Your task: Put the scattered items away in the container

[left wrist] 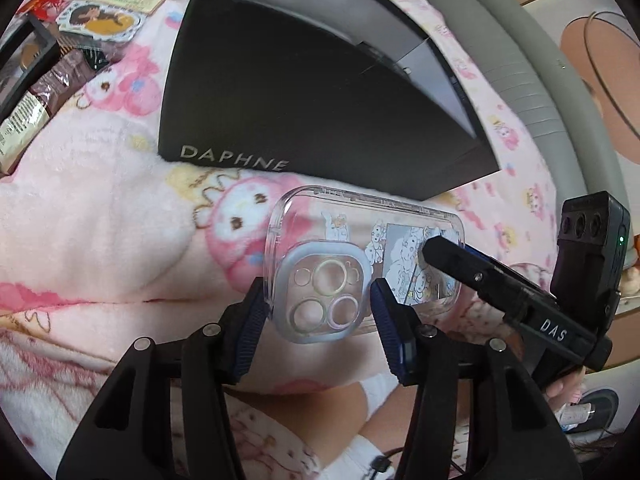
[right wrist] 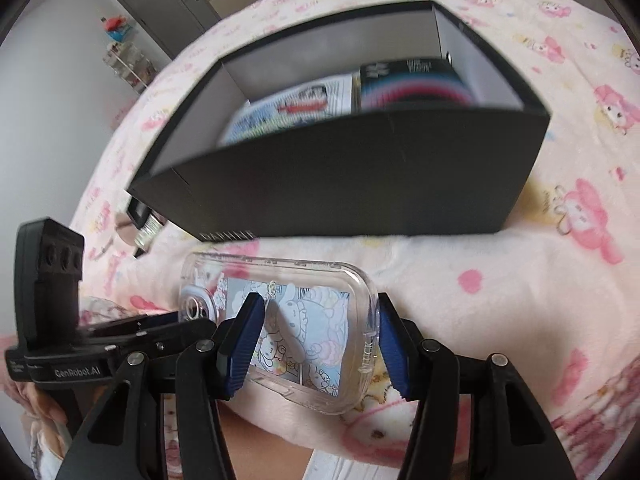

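We hold a clear phone case between our two grippers, just in front of the black box, on the near side where its wall carries printed letters. The case sits low over the pink blanket; we cannot tell whether it touches the fleece or hangs just clear of it.

Our left gripper straddles the camera end of the case, the end farther from our right hand. Its blue pads stand about half apart, one at each long edge of the case. They look to be against the plastic, but we cannot tell for sure that they press.

Our right gripper straddles the other end, where a cartoon print shows through the plastic. Its left pad lies over the print and its right pad sits just outside the rounded end of the case. Whether this one grips we cannot tell either.

The box stands open, and the right wrist view shows a printed booklet and a dark packet already inside it, side by side. To the left of the box, on the blanket, lie snack packets and a small black frame, outside the box.
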A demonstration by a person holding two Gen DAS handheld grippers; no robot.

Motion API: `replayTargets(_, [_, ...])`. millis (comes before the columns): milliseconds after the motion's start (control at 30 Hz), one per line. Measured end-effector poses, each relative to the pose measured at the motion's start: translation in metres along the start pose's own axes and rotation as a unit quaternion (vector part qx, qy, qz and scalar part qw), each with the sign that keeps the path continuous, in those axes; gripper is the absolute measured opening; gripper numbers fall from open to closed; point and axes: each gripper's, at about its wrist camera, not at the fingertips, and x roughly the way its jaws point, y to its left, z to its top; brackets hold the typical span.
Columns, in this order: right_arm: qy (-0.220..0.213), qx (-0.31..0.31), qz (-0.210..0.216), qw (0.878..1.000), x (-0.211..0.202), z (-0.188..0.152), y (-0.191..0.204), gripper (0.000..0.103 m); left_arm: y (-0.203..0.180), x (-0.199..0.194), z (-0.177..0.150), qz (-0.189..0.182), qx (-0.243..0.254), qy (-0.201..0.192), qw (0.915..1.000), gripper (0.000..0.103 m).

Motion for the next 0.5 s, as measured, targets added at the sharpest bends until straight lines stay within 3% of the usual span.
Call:
replayTargets(233, [-0.030, -0.014, 0.017, 0.999, -0.032, 0.012, 0.013, 0.052, -0.030, -0.038, 0.006, 0.008, 0.024, -0.052, 0.9983, 0.052])
replayTargets(500, [-0.072, -0.023, 0.046, 0.996, -0.066, 0.046, 0.024, 0.052, -0.058, -0.091, 0.040, 0.008, 0.041, -0.101, 0.9940, 0.052])
